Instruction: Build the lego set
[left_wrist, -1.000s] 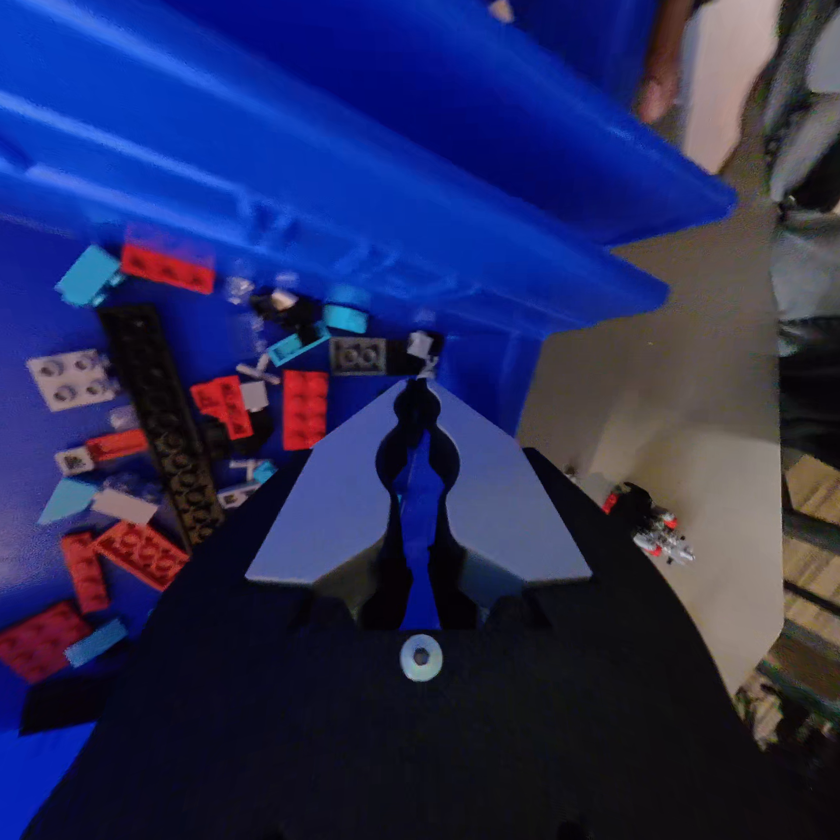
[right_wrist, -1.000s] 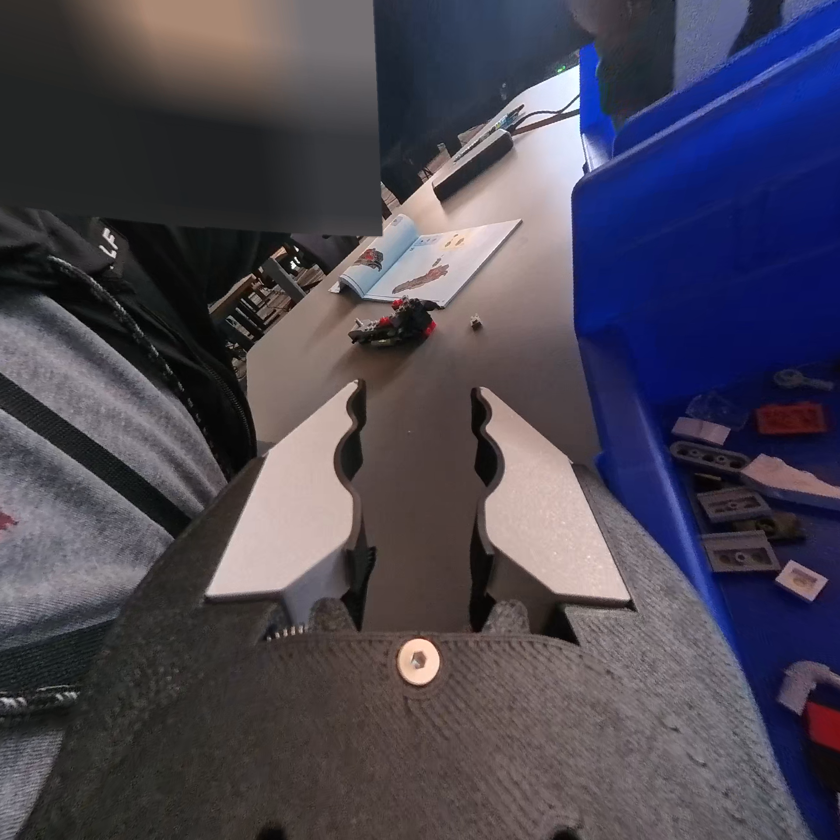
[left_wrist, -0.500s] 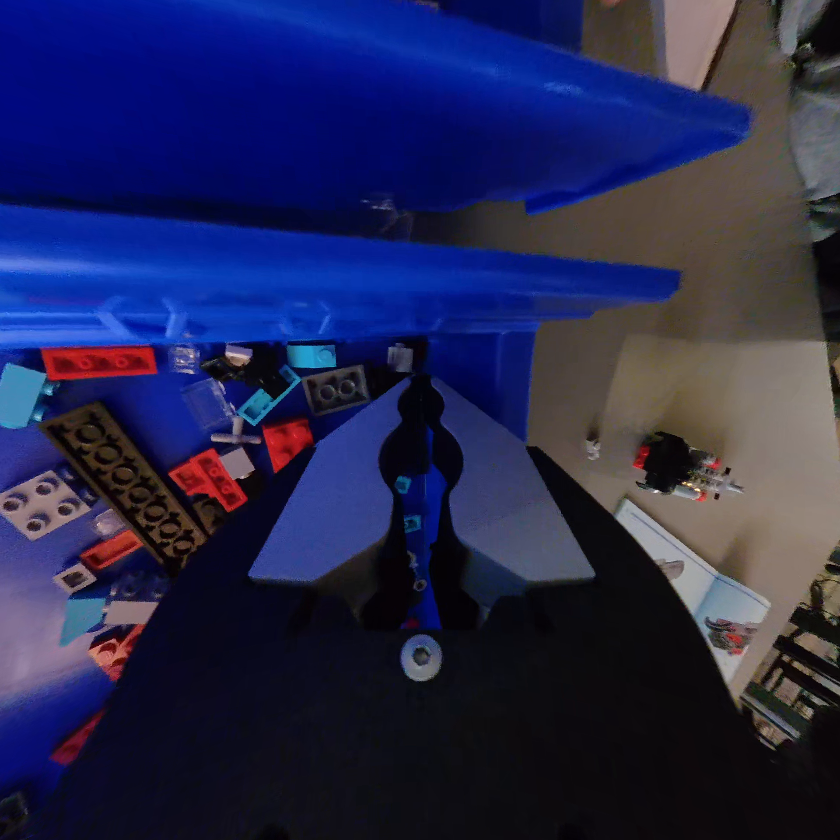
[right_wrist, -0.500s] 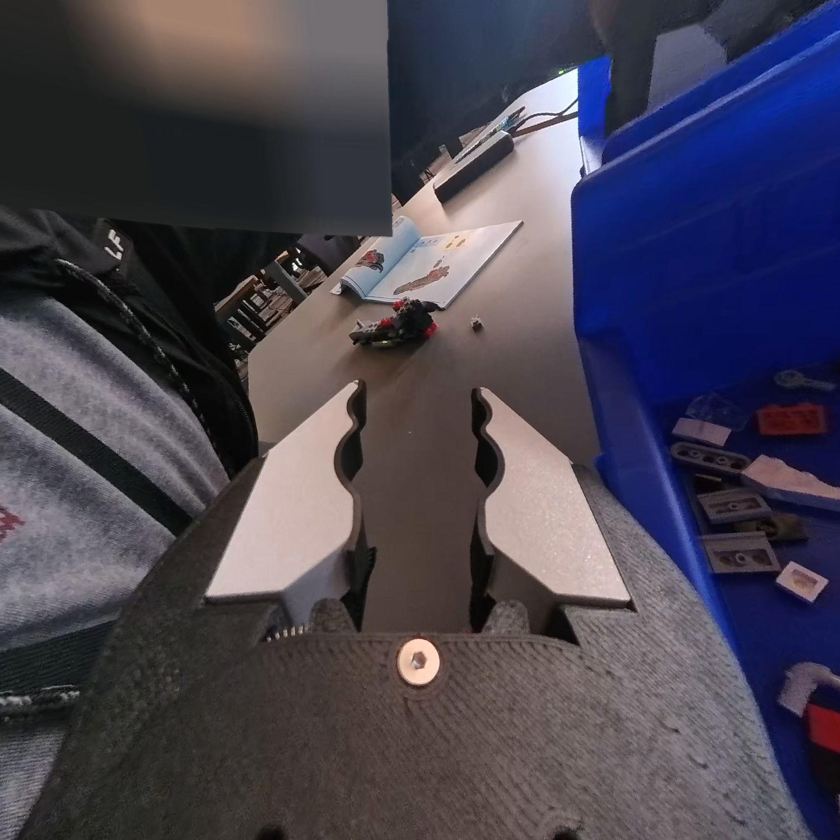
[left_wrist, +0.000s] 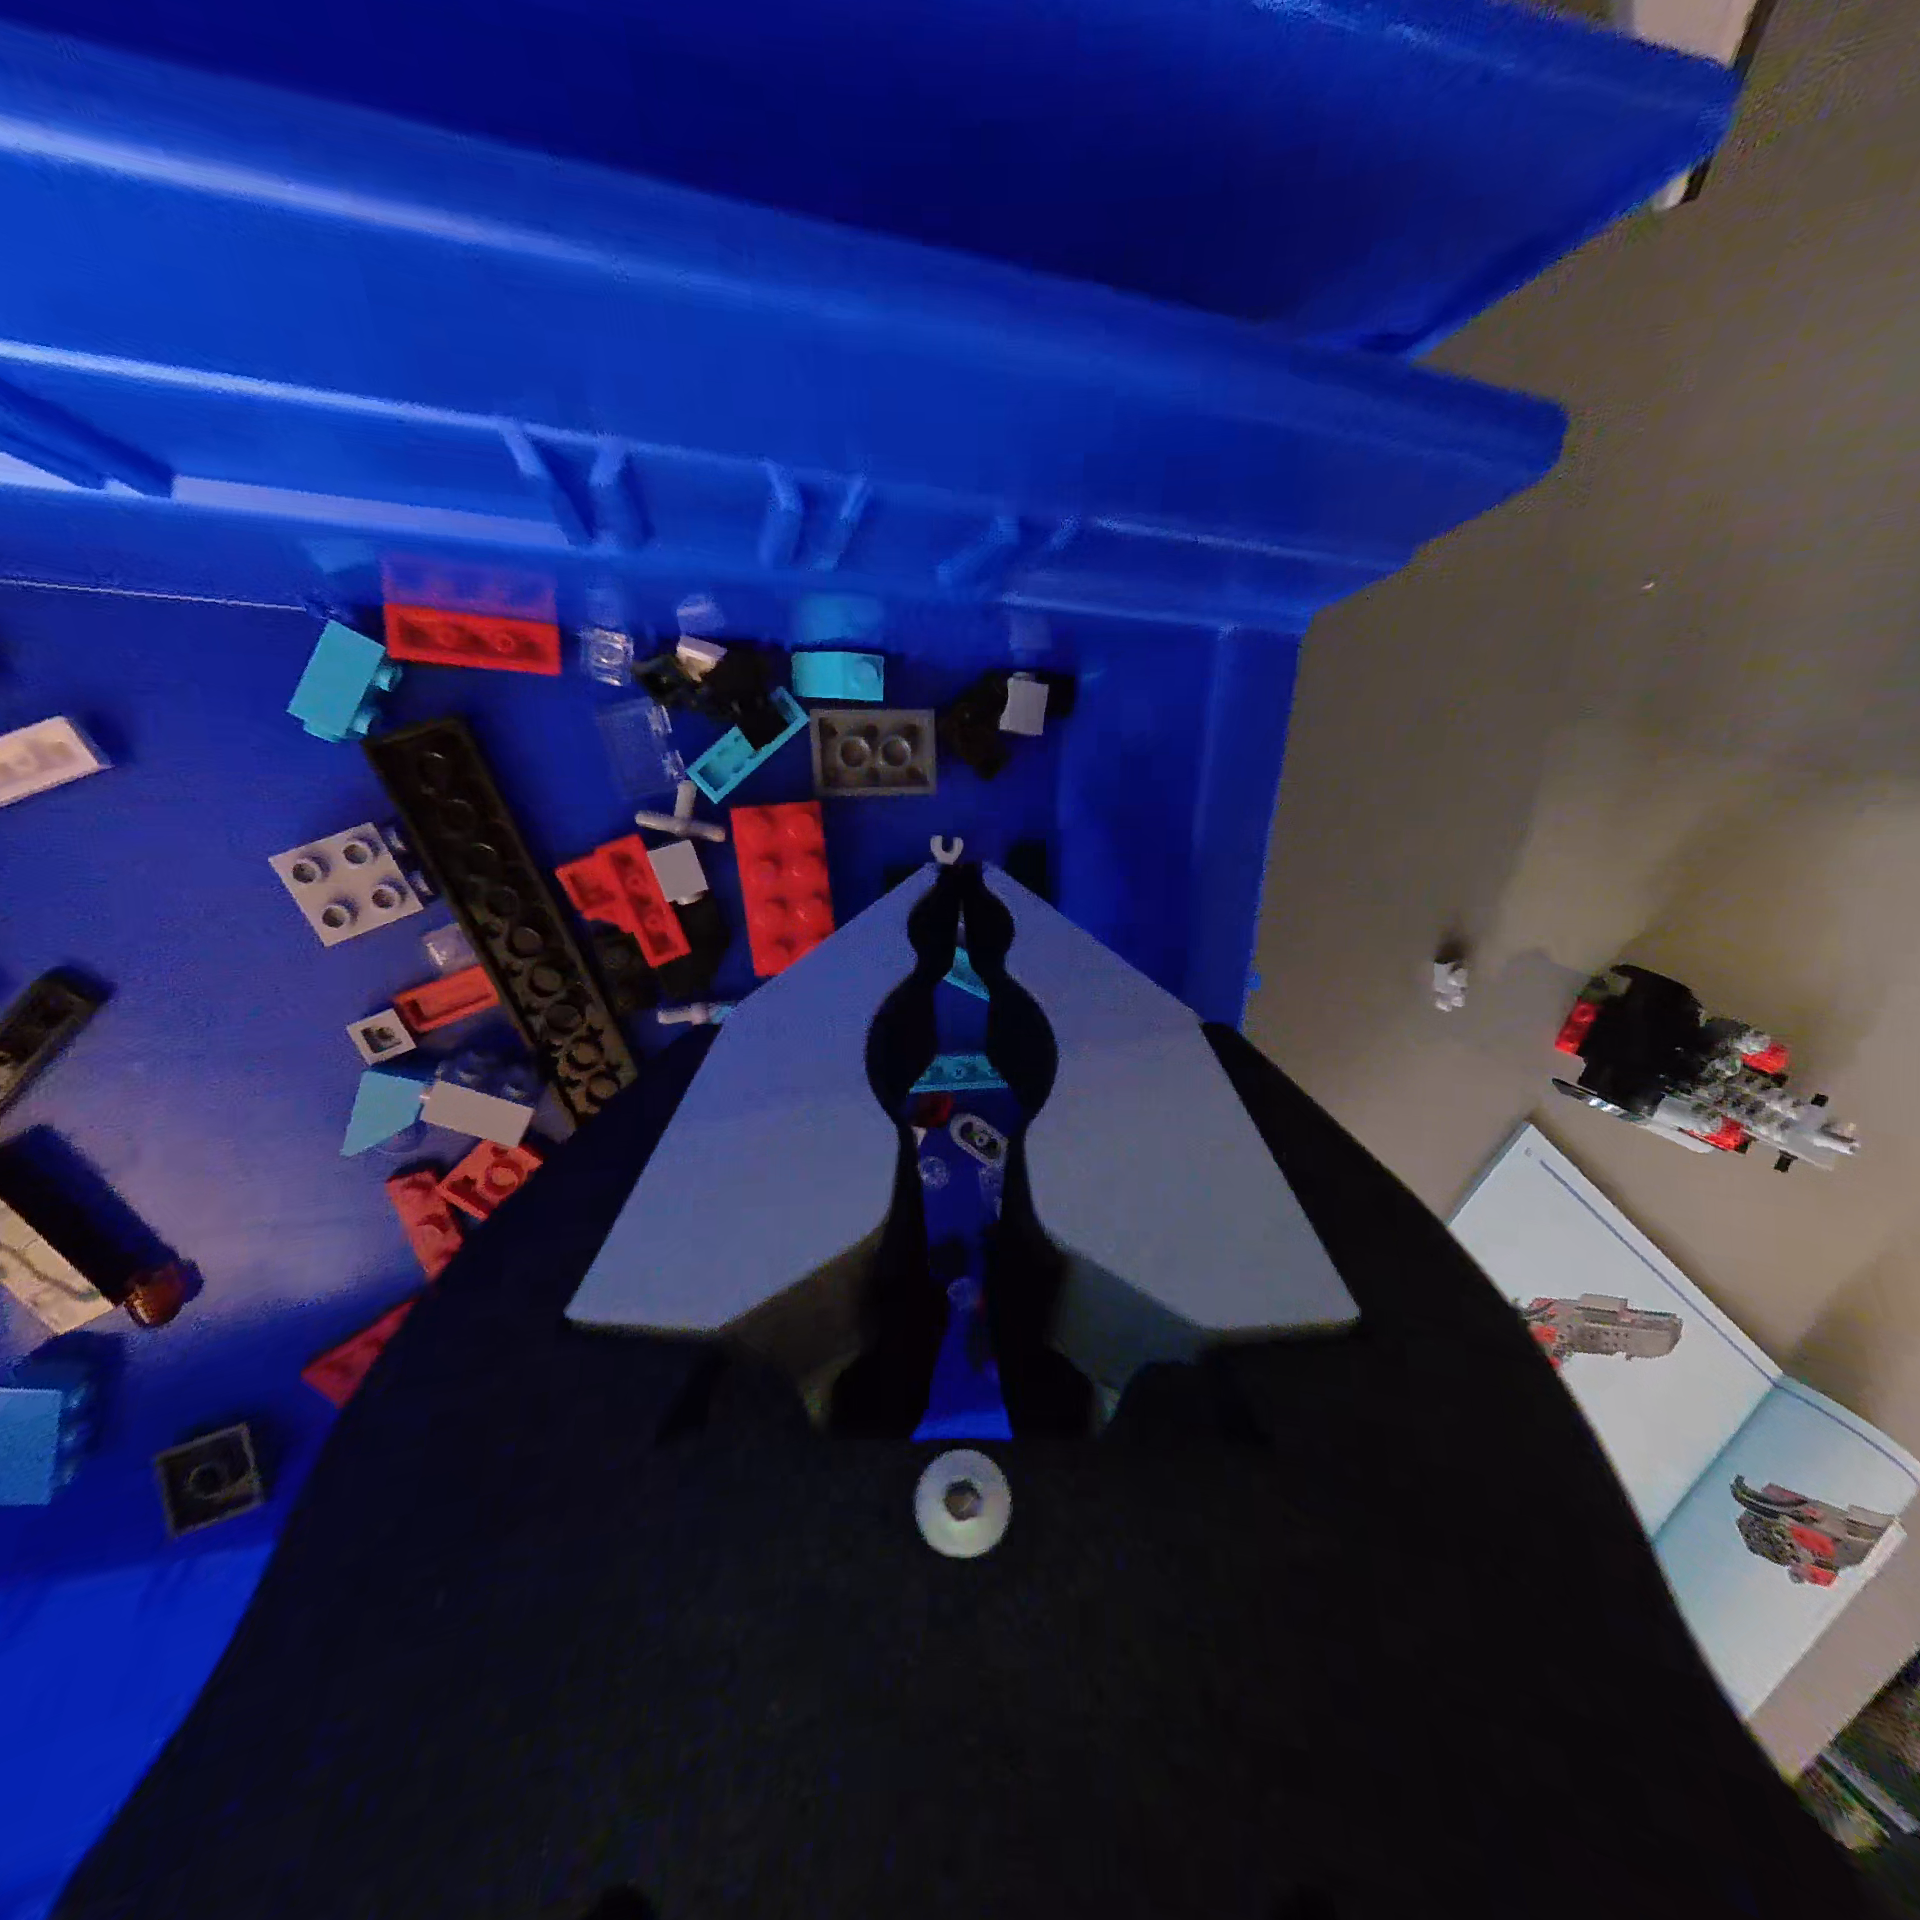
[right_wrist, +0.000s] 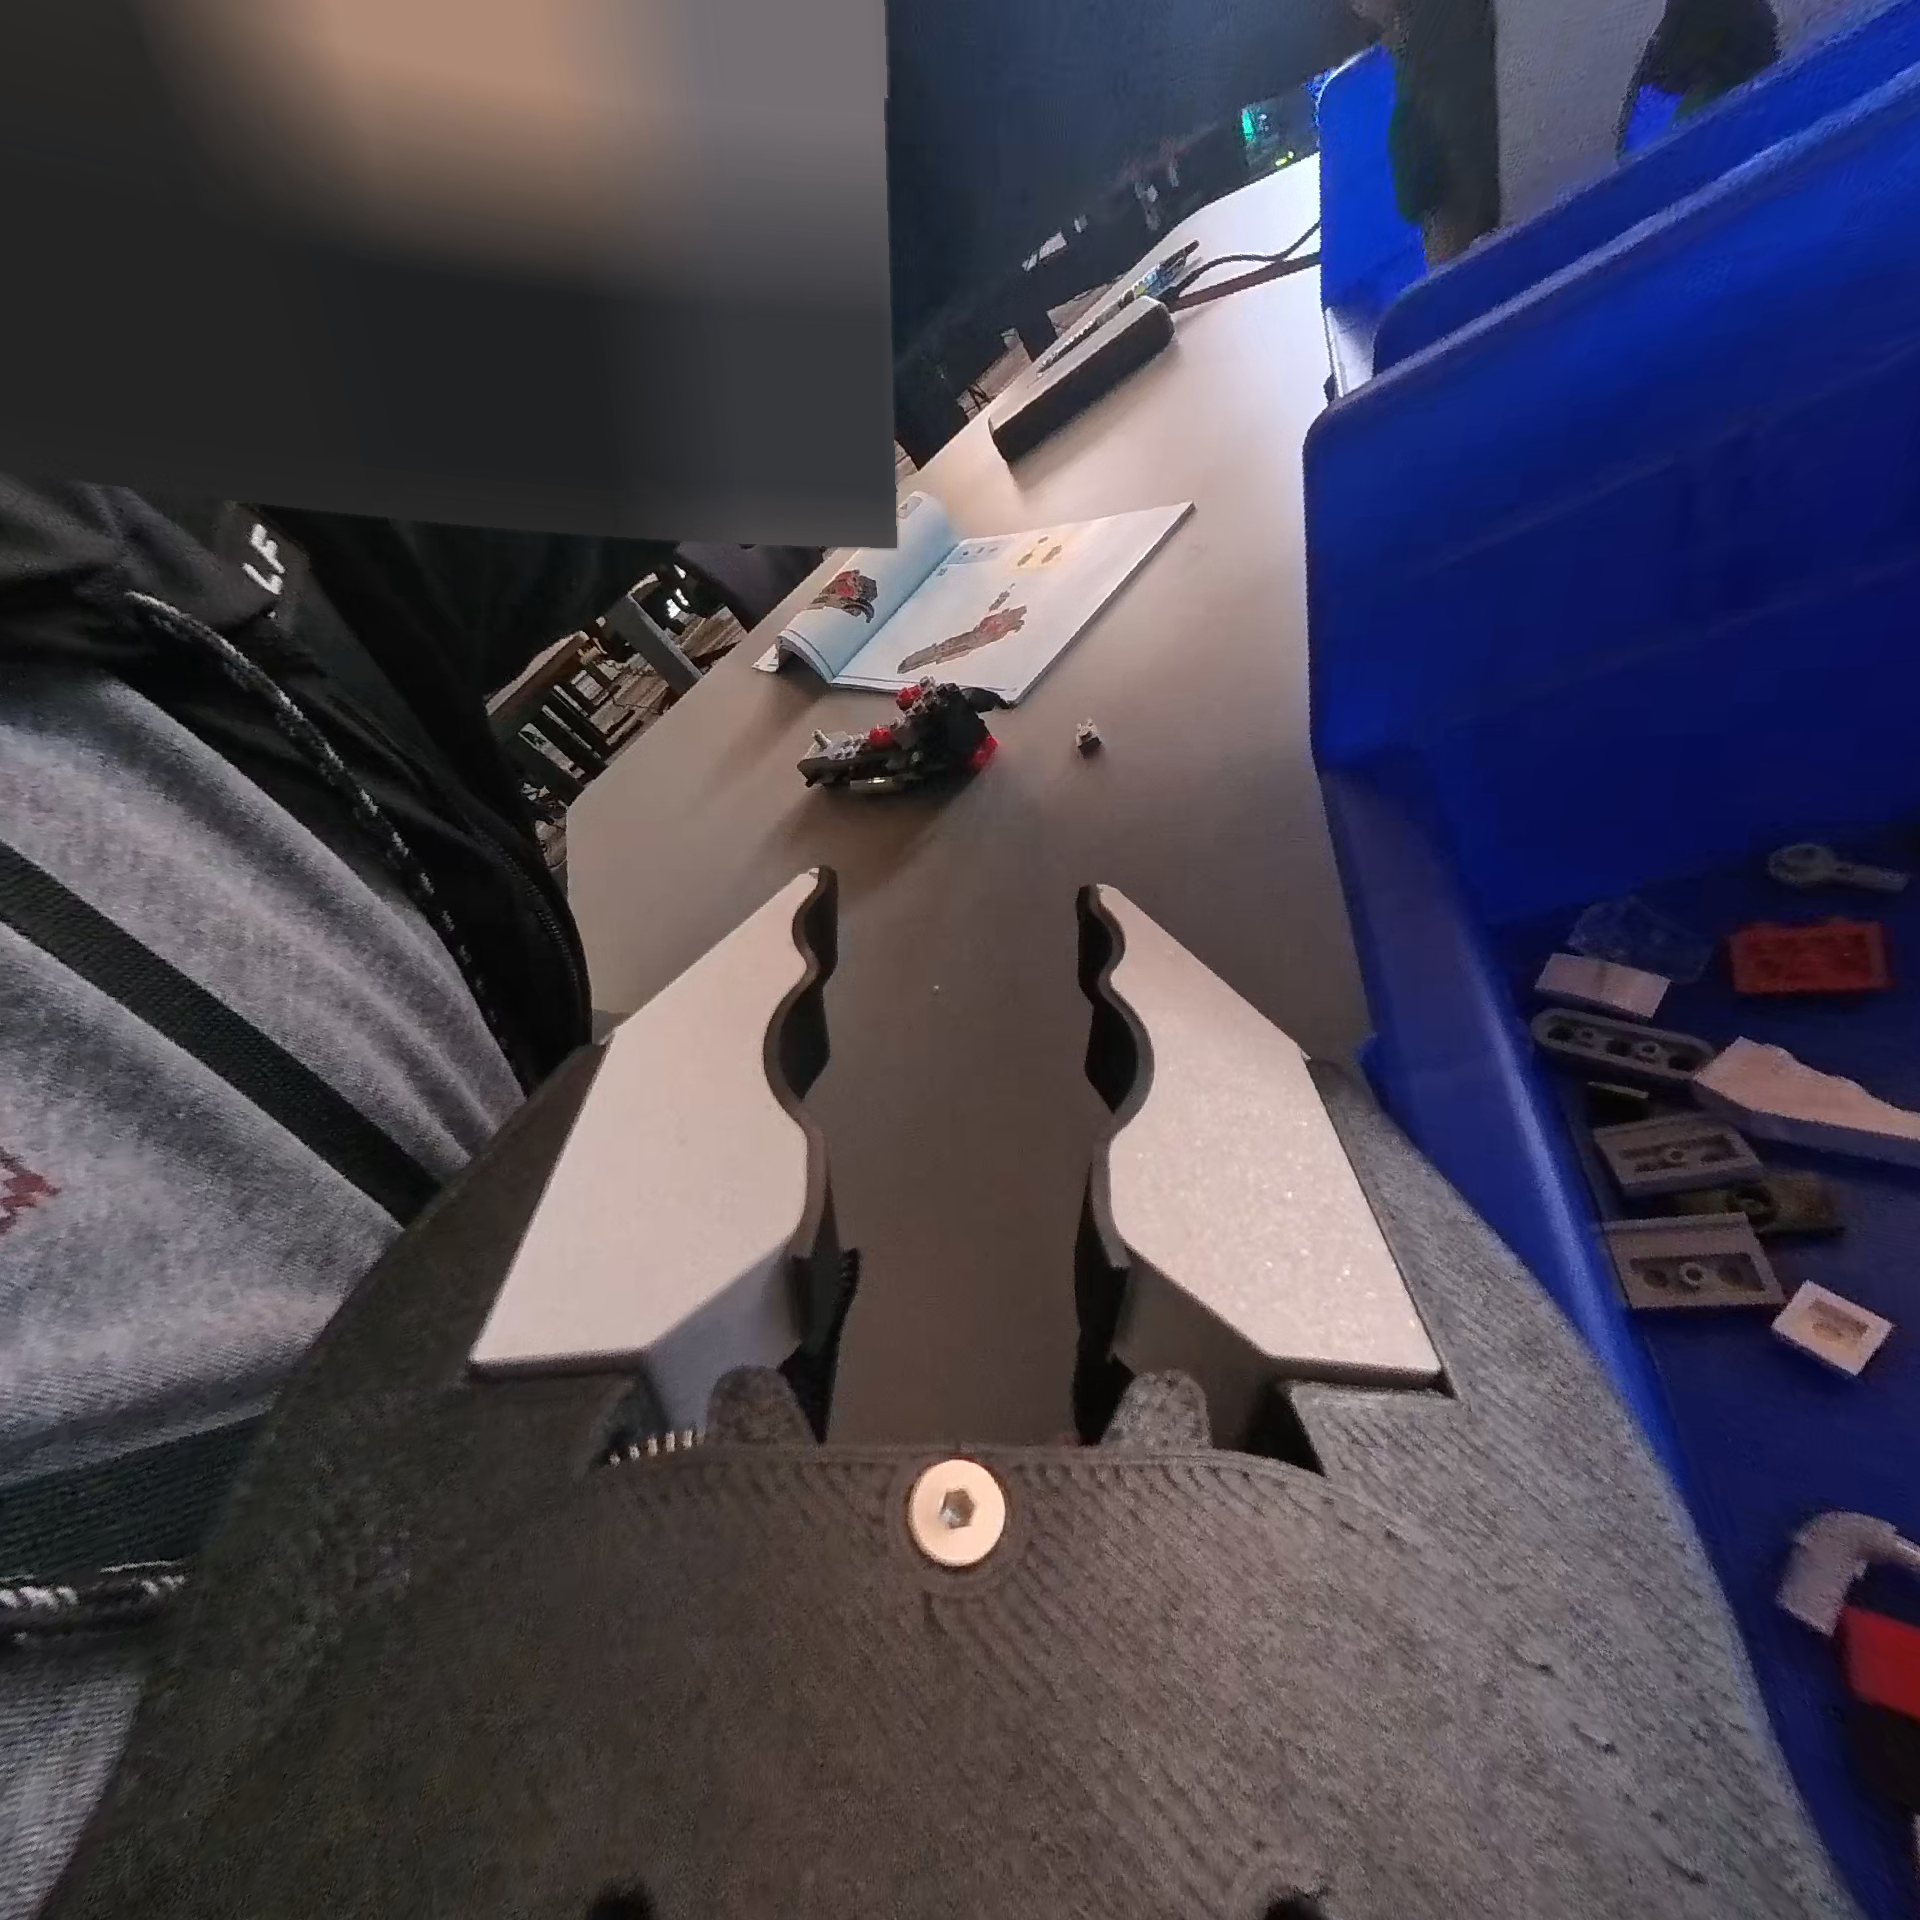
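My left gripper (left_wrist: 951, 875) hangs over the blue bin (left_wrist: 727, 436), near its right wall. It is shut on a small light grey clip piece (left_wrist: 943, 850) that pokes out past the tips. Loose red, black, grey and teal bricks lie on the bin floor, among them a long black plate (left_wrist: 499, 914) and a red brick (left_wrist: 781, 885). The partly built black, grey and red model (left_wrist: 1694, 1081) stands on the table to the right; it also shows in the right wrist view (right_wrist: 899, 743). My right gripper (right_wrist: 956, 891) is open and empty, low over the table.
An open instruction booklet (right_wrist: 987, 603) lies beyond the model, also in the left wrist view (left_wrist: 1714, 1455). A tiny loose piece (right_wrist: 1088, 738) sits beside the model. The blue bin wall (right_wrist: 1558, 623) stands right of my right gripper. A black device (right_wrist: 1081, 364) lies farther back. A person's torso is at the left. My hands' fingertips stand some 15 cm from each other. To reach the long black plate (left_wrist: 499, 914) in a straight line is about 8 cm for my left fingers, about 20 cm for my right.
My left gripper has shifted inside the bin and turned, and a small grey clip piece now shows at its tips. The right gripper has not moved.
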